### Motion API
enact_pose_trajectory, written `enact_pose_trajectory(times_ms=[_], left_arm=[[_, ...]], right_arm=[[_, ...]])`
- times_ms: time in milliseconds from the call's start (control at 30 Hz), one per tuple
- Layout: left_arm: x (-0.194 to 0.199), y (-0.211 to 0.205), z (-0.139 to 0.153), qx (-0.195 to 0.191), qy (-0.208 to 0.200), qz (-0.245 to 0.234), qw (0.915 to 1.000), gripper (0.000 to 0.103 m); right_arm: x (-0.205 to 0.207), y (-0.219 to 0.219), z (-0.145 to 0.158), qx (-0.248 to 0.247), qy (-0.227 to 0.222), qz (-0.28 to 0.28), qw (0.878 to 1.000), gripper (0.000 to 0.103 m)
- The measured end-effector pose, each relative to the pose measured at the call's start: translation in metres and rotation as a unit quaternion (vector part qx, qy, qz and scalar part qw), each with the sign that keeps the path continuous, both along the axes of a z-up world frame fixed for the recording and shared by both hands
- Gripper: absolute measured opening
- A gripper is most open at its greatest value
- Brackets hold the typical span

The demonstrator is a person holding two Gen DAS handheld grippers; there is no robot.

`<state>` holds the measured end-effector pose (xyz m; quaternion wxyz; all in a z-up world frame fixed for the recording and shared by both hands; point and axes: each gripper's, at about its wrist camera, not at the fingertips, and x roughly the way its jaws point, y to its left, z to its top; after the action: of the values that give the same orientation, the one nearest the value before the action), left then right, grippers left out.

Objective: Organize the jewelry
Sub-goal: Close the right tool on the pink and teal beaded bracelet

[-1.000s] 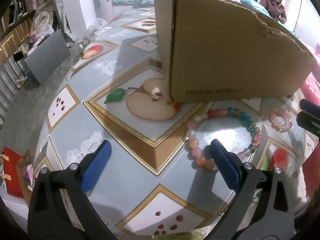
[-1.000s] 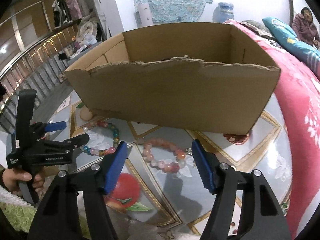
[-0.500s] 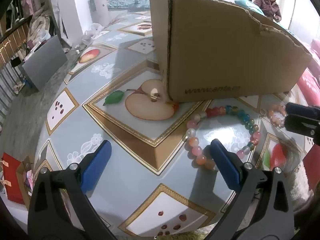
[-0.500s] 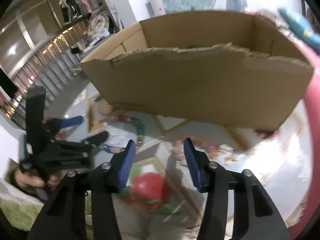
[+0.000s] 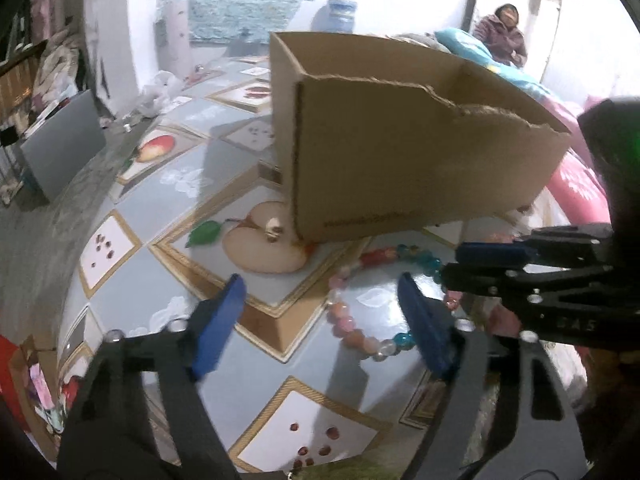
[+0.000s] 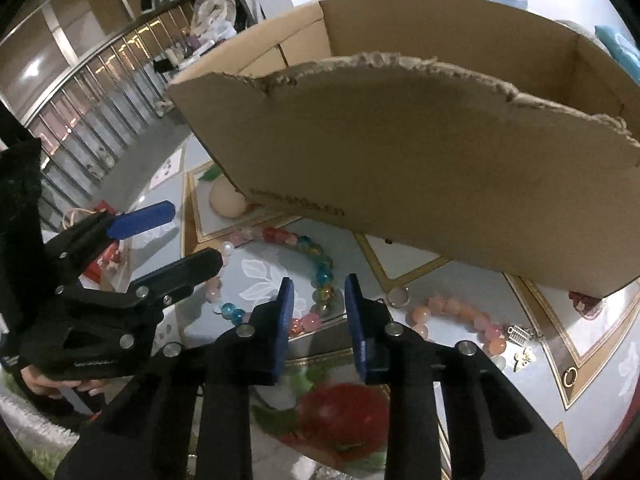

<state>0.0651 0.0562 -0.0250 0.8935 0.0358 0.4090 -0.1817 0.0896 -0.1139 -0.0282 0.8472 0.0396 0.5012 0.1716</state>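
Observation:
A multicoloured bead bracelet (image 5: 352,320) (image 6: 316,268) lies on the fruit-patterned tablecloth (image 5: 168,264) in front of an open cardboard box (image 5: 412,160) (image 6: 420,152). A pink bead bracelet (image 6: 460,320) with small charms (image 6: 524,344) lies to its right. My left gripper (image 5: 320,320) is open and empty, over the multicoloured bracelet's left part. My right gripper (image 6: 318,316) is open with a narrow gap, empty, its tips just above that bracelet's right side; it also shows in the left wrist view (image 5: 472,264).
Small rings (image 6: 398,296) (image 6: 568,376) lie on the cloth near the pink bracelet. A pink blanket (image 5: 580,188) lies right of the box. A grey panel (image 5: 60,148) stands beyond the table's left edge. A person (image 5: 506,32) sits at the back.
My right gripper has swung left from the pink bracelet to the multicoloured one, and its jaws have narrowed. My left gripper has drawn a little closer to the bracelet and its jaws have narrowed.

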Motion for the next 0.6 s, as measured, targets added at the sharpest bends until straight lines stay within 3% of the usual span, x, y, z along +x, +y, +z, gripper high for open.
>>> enact_pose_trajectory(times_ms=[200, 267, 467, 567, 600], left_arm=[[0.008, -0.008, -0.011, 0.002, 0.03, -0.02, 0.9994, 0.037], [0.01, -0.011, -0.014, 0.01, 0.034, -0.021, 0.9992, 0.032], [0.015, -0.012, -0.014, 0.019, 0.038, -0.017, 0.9989, 0.029], [0.017, -0.013, -0.014, 0.028, 0.036, -0.012, 0.9989, 0.018], [0.018, -0.012, -0.014, 0.026, 0.037, -0.01, 0.9989, 0.011]], right_arm=[[0.006, 0.004, -0.007, -0.012, 0.009, -0.004, 1.0, 0.022], [0.007, 0.005, -0.008, -0.016, 0.007, -0.002, 1.0, 0.022], [0.011, 0.012, -0.008, -0.02, 0.006, 0.007, 1.0, 0.022], [0.013, 0.017, -0.009, -0.031, 0.002, 0.012, 0.999, 0.019], [0.014, 0.017, -0.009, -0.033, 0.002, 0.013, 0.999, 0.01]])
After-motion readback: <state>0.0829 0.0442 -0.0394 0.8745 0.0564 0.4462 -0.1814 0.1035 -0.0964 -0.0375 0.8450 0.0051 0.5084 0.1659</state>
